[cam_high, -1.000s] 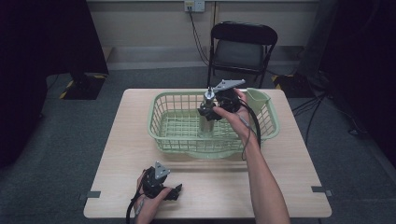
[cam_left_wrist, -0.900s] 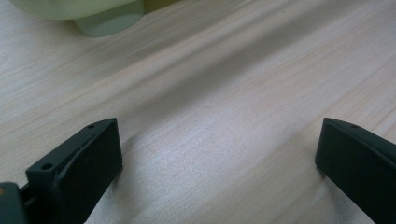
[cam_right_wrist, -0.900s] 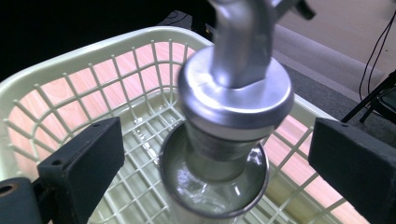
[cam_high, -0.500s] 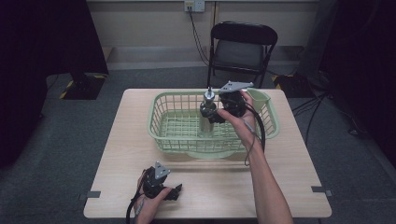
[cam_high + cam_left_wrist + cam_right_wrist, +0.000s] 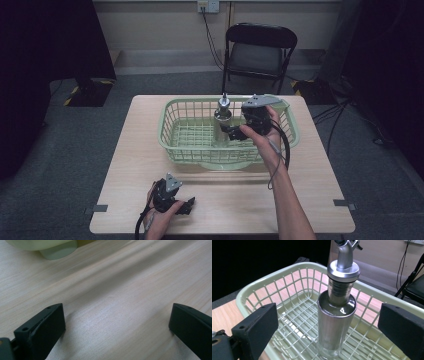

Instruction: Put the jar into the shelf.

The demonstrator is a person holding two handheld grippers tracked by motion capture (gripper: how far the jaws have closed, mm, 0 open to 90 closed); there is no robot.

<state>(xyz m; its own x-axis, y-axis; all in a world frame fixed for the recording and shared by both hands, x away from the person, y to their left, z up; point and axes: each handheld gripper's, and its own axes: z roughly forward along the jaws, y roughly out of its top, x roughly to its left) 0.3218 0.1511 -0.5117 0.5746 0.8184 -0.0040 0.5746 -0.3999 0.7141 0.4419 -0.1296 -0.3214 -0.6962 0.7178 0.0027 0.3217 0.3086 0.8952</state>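
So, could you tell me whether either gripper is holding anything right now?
Nothing is held: the right gripper is open around the oil bottle; the left gripper is open.

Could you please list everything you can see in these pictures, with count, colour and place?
Oil bottle: one, silver metal with clear glass and a metal spout, upright inside the basket, between the right gripper's spread jaws.
Basket: one, pale green plastic lattice, on the far half of the table.
Table: one, light wood, centre of the high view.
Folding chair: one, black, beyond the table.
Wall socket: one, white, on the far wall, with a cable hanging down.
Left gripper: one, black, resting on the table's near edge, jaws open on bare wood.
Right gripper: one, black, held inside the basket, jaws open.
Forearms: two, entering from the bottom.
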